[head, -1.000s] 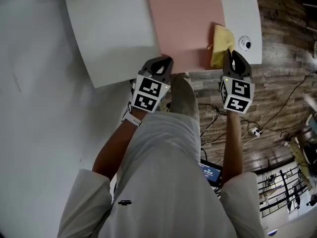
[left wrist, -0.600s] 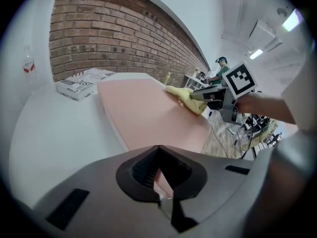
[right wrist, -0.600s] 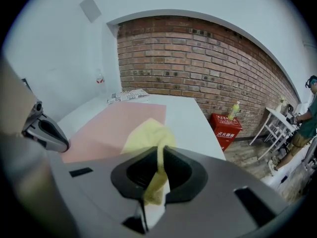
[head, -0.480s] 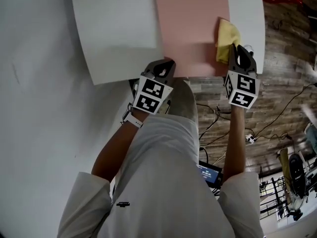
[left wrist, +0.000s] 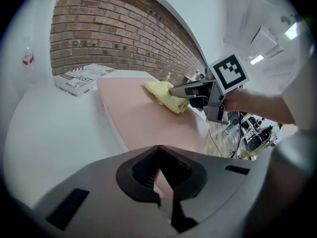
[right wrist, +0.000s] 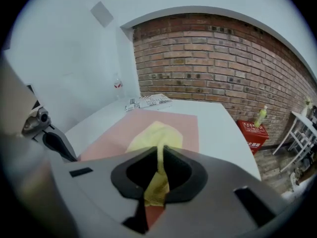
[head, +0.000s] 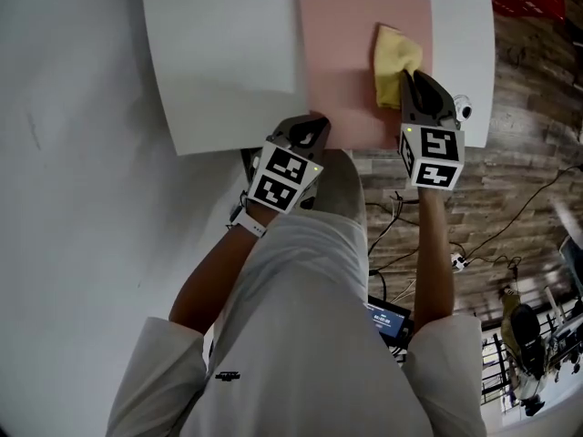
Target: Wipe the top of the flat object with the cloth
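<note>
— Where is the cloth?
— The yellow cloth (head: 393,55) lies on the pink flat object (head: 342,53), toward 2 o'clock; the right gripper (head: 412,80) has its jaws pinched on the cloth's near end.
— And the left gripper (head: 314,126)?
— At the object's 6 o'clock edge — jaws closed to a slit, pink showing through; the object lies on the white worktop (head: 219,62).
</note>
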{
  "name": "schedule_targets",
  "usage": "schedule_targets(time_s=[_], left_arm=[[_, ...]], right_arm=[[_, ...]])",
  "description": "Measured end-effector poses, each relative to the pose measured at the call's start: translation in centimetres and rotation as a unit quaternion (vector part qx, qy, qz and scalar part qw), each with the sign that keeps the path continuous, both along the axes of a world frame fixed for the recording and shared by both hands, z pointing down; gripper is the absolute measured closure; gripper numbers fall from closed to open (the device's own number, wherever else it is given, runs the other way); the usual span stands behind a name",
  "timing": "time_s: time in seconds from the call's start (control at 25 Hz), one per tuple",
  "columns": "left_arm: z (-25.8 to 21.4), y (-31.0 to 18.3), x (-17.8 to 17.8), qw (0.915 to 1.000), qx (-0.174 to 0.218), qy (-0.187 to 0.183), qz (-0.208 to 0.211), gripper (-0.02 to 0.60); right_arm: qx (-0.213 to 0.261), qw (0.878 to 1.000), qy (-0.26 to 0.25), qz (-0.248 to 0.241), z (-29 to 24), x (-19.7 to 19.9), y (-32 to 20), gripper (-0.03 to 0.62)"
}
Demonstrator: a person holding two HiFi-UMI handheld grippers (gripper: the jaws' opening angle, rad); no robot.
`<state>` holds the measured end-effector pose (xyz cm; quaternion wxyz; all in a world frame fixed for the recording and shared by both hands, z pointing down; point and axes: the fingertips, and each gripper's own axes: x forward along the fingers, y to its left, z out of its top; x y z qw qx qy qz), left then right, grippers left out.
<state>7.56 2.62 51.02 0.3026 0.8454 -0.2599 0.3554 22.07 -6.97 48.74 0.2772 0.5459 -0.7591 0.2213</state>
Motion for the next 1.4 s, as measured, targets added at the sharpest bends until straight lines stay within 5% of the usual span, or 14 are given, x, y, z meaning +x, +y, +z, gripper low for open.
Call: schedule_targets(time_s=[0.36,0.8,1.4], left_arm=[[0.2,0.0,0.0,0.9999,0.006,-0.008,-0.004,0.565],[-0.1,-0.2,0.1,0.9999,-0.007,0.002,-0.009,0.565],[0.1,-0.2,0.3,0.9998,0.006,-0.013,-0.013,0.565]], right_arm=[[-0.002,0.996,-0.031,-0.09,0.4,-8.6,-1.3,0.553],[-0.002,0.984,-0.033,-0.174,-0.1,-14.1,-2.6,0.553],[0.018,0.987,0.023,-0.156,0.1,-11.9,-9.5,0.551]])
